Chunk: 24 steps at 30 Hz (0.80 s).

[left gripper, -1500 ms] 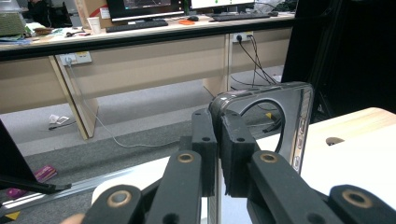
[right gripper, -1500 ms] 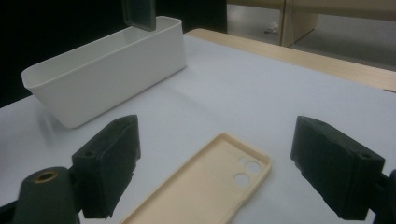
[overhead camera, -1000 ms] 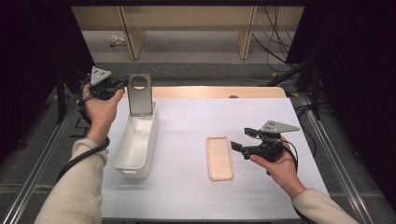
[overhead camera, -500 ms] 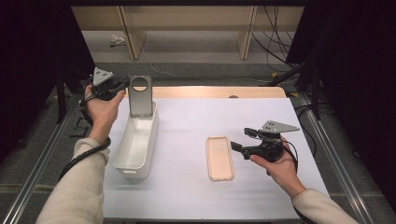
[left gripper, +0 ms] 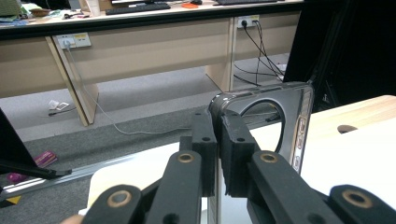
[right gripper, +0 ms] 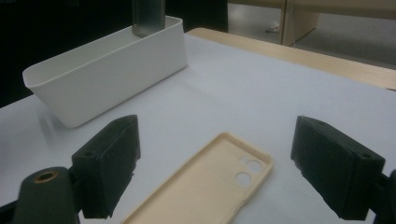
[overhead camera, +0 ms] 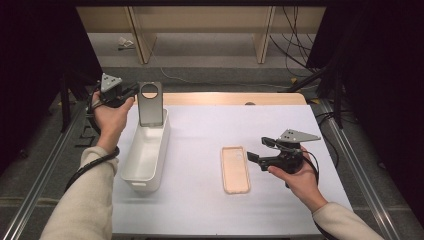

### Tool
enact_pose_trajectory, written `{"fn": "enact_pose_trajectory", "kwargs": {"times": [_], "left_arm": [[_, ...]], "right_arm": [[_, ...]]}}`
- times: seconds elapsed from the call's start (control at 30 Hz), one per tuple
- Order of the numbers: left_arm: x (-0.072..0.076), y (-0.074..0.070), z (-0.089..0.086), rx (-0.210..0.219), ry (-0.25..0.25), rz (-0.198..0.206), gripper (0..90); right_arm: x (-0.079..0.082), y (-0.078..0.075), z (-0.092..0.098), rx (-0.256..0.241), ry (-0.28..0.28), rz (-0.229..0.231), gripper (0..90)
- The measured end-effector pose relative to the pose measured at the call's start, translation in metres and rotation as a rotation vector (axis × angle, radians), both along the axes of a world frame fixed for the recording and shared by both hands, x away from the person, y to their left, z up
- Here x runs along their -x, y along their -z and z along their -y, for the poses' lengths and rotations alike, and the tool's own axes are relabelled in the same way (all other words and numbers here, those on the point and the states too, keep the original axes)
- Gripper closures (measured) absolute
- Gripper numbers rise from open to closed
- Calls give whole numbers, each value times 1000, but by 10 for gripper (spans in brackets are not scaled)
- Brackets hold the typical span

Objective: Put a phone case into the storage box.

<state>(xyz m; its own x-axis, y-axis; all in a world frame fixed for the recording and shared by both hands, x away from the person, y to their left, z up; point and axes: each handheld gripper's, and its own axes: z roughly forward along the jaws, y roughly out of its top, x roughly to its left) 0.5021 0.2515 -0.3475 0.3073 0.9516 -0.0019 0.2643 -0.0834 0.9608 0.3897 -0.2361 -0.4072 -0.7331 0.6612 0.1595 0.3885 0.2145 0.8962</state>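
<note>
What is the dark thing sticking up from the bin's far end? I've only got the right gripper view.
Observer: A dark phone case with a large round cutout near its top. It stands upright, its lower end down inside the white bin.
Operator: Free-standing or held?
Observer: Held. The left gripper has its jaws shut on the case's upper edge.
Operator: Where's the right gripper relative to the peach case?
Observer: In the high view the right gripper sits just to the right of the peach case, clear of it, jaws pointing toward it.
</note>
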Motion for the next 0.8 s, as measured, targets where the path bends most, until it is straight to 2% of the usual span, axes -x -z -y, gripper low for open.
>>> {"fn": "enact_pose_trajectory", "kwargs": {"times": [0.8], "left_arm": [[-8, 16, -1, 5, -12, -35, 848]], "right_arm": [[-1, 1, 0, -3, -5, -5, 165]]}}
